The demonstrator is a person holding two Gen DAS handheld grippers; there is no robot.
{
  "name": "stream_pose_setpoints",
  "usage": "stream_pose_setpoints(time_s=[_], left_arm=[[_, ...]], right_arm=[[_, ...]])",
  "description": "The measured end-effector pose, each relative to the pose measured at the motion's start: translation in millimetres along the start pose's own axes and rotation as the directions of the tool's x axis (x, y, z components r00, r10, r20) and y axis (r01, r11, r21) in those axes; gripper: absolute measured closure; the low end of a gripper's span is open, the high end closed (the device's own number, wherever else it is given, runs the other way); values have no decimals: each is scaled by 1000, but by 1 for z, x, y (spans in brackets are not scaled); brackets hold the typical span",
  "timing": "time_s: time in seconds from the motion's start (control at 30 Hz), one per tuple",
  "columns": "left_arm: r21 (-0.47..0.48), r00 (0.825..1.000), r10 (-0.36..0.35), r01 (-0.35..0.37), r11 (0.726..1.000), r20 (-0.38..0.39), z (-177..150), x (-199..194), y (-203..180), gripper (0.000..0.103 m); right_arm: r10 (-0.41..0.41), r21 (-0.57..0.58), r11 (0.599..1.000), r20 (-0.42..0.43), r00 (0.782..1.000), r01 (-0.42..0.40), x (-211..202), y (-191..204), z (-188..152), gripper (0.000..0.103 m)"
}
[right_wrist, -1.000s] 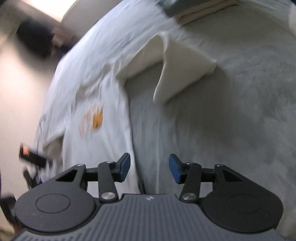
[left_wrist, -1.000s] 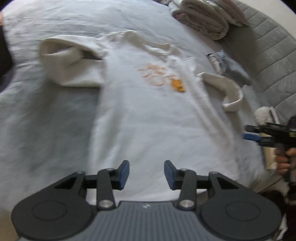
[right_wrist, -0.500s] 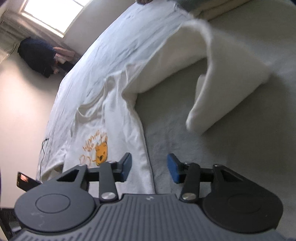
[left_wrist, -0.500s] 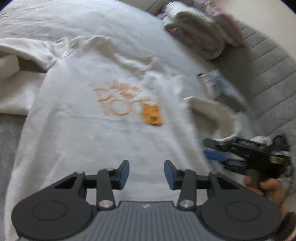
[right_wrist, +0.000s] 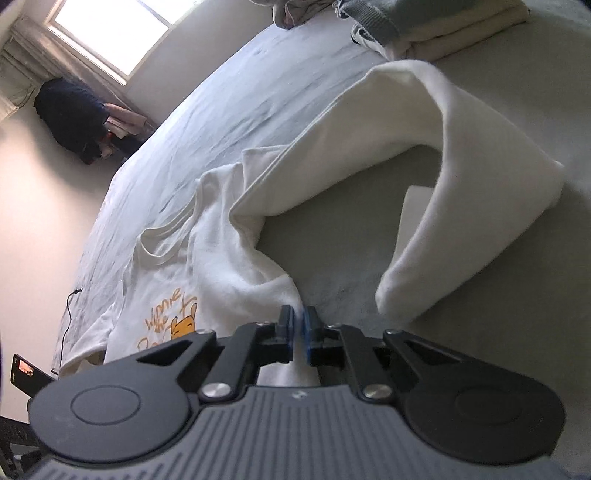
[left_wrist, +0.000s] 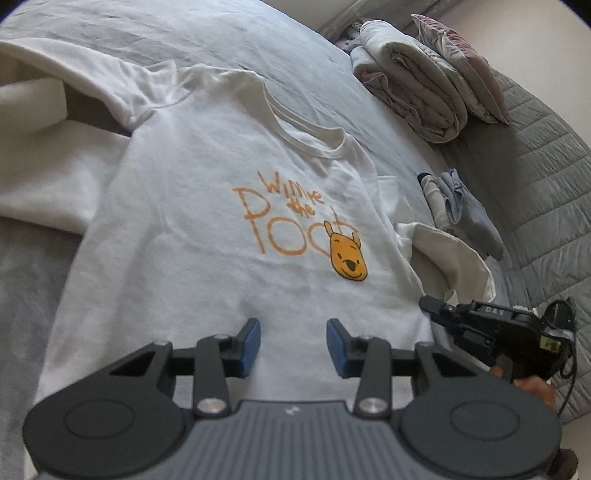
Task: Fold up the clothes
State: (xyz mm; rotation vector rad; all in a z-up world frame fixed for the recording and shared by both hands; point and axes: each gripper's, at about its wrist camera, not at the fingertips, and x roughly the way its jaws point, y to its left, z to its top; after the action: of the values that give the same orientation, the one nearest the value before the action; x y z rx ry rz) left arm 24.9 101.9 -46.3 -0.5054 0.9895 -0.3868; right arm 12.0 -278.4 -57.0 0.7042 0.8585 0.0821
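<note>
A white T-shirt (left_wrist: 207, 229) with an orange "Winnie the Pooh" print lies face up on the bed. My left gripper (left_wrist: 293, 345) is open and empty, hovering over the shirt's lower middle. My right gripper (right_wrist: 299, 325) is shut on the shirt's side edge (right_wrist: 273, 284) below the sleeve; it also shows in the left wrist view (left_wrist: 480, 325) at the shirt's right edge. The right sleeve (right_wrist: 424, 155) lies curled on the grey blanket beyond it. The left sleeve (left_wrist: 44, 158) is spread at the left.
The bed has a white sheet (left_wrist: 221, 33) and a grey fleece blanket (right_wrist: 498, 295). Folded bedding (left_wrist: 417, 88) and a small pile of clothes (left_wrist: 458, 210) lie at the far right by a grey quilt (left_wrist: 546, 177). A phone (right_wrist: 26, 373) is at the left edge.
Both grippers have moved in toward the shirt. My right gripper has closed on the shirt's side edge; it was open before. My left gripper stays open.
</note>
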Motion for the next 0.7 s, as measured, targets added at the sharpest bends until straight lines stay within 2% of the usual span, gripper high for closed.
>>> stream_pose_setpoints(time_s=[0.07, 0.13, 0.2, 0.3, 0.33, 0.4, 0.5, 0.6, 0.67, 0.7], left_arm=[[-4, 999, 16, -16, 1000, 29, 2, -7, 4, 62], [-13, 997, 44, -43, 999, 60, 4, -13, 9, 62], [-36, 995, 61, -58, 998, 79, 7, -16, 16, 62], [-70, 993, 73, -66, 995, 97, 8, -16, 24, 62], [-76, 992, 73, -66, 995, 101, 8, -16, 25, 62], [-75, 991, 82, -74, 994, 107, 9, -14, 23, 62], [-70, 989, 93, -85, 994, 116, 10, -11, 19, 61], [-55, 987, 105, -99, 994, 118, 12, -7, 15, 61], [-53, 987, 116, -110, 992, 115, 13, -5, 14, 61], [-51, 986, 122, -117, 992, 114, 13, -4, 13, 61]], right_arm=[[1, -4, 1000, 4, 1000, -1, -1, 3, 1, 94], [1, -18, 1000, 35, 999, -1, -2, 6, 1, 86], [18, -16, 1000, 57, 998, -17, -1, 7, 3, 85], [50, 5, 999, 87, 995, -50, 3, 7, 6, 54], [55, 4, 998, 98, 994, -55, 6, 9, 6, 54], [53, -19, 998, 94, 994, -52, 13, 16, 6, 54], [2, -99, 995, 72, 997, 5, 26, 31, 9, 54], [-27, -145, 989, 95, 995, 41, 42, 43, 16, 54], [-50, -166, 984, 114, 992, 68, 53, 50, 19, 68], [-75, -187, 977, 129, 989, 99, 58, 53, 19, 94]])
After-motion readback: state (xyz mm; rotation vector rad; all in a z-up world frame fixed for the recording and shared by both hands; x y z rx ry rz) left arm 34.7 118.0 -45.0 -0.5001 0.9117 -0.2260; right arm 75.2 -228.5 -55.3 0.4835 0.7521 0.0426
